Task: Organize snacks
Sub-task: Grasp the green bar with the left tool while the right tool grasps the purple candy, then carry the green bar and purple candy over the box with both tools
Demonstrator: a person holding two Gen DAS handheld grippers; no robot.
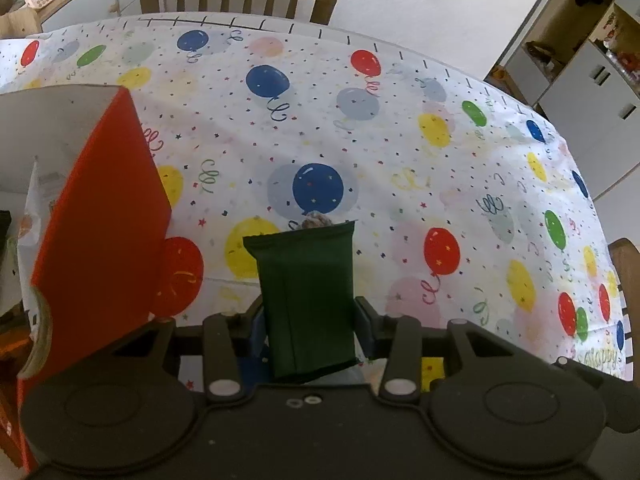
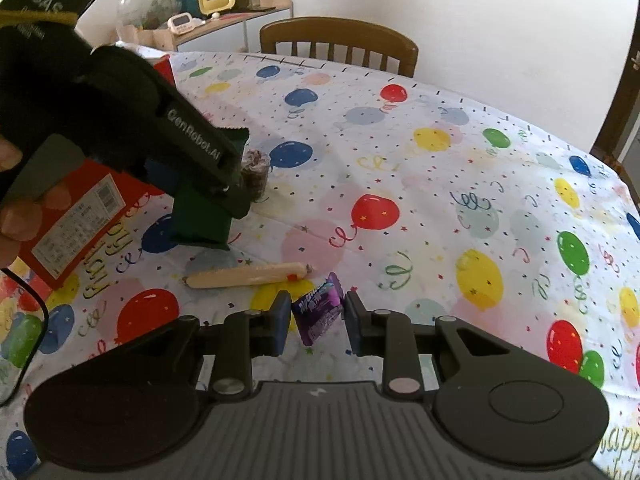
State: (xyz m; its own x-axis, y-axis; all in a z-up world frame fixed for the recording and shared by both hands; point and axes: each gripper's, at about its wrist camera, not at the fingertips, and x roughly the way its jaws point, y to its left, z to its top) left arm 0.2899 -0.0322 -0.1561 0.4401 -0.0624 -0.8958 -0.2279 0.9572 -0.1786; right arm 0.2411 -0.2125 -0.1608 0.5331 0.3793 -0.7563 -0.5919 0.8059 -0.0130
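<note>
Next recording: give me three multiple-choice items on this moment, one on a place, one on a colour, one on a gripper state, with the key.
1. Where is the red box?
A. left of the green packet
B. on the chair
C. far right of the table

2. What colour is the packet in the left gripper?
A. yellow
B. dark green
C. white

3. The right gripper is:
A. clamped on the sausage stick
B. holding the box
C. open around the purple candy pack

Key: A, the box is left of the packet; B, the wrapper is dark green; C, gaps separate fingers and candy.
</note>
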